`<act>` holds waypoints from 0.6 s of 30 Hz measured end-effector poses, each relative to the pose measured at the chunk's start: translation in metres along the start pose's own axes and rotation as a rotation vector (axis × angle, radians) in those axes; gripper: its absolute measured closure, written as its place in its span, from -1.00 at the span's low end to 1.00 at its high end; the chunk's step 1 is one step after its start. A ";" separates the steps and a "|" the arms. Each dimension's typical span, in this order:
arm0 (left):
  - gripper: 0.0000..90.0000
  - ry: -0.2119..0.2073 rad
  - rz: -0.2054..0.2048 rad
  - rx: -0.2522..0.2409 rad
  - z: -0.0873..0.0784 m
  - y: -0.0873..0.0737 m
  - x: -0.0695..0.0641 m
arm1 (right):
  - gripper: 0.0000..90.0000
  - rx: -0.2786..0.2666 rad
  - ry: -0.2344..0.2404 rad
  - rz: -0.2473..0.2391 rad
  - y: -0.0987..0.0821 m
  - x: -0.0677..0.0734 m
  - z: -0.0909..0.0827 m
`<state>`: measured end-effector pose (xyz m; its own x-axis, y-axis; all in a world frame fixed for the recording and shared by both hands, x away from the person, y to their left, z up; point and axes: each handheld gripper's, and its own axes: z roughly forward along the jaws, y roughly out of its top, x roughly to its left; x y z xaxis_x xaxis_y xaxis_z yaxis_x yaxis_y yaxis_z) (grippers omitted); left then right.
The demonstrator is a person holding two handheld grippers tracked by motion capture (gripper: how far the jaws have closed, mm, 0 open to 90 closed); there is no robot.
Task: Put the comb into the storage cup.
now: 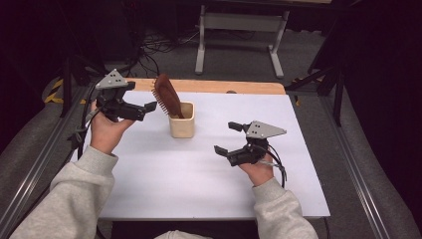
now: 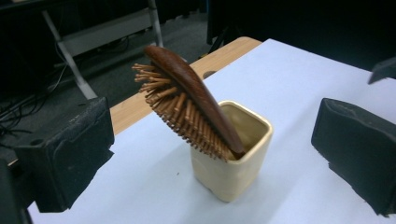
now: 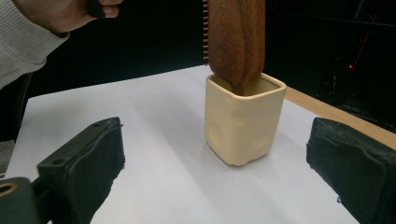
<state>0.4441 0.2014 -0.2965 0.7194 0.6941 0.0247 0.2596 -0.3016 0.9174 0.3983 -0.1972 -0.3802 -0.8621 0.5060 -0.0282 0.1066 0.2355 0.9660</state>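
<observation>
We see the wooden hairbrush (image 1: 167, 95) already standing handle-down in the cream cup (image 1: 182, 125) mid-bench. Our left gripper (image 1: 149, 106), jaws spread and empty, sits left of the cup; our right gripper (image 1: 226, 138), likewise released, waits right. Little seems left.

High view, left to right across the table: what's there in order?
Left gripper → hairbrush leaning handle-down in the cream cup → right gripper, on the white table.
</observation>
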 end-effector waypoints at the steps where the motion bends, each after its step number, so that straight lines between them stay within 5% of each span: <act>1: -1.00 -0.005 0.004 -0.006 -0.003 -0.002 -0.002 | -0.89 0.002 -0.003 -0.001 0.000 0.000 -0.001; 18: -1.00 -0.074 0.015 -0.080 -0.033 -0.045 -0.021 | -0.90 0.004 -0.014 -0.001 0.002 -0.001 -0.010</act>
<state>0.3958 0.2218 -0.3250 0.7694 0.6387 0.0119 0.1983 -0.2565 0.9460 0.3946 -0.2060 -0.3757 -0.8551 0.5174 -0.0333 0.1072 0.2394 0.9650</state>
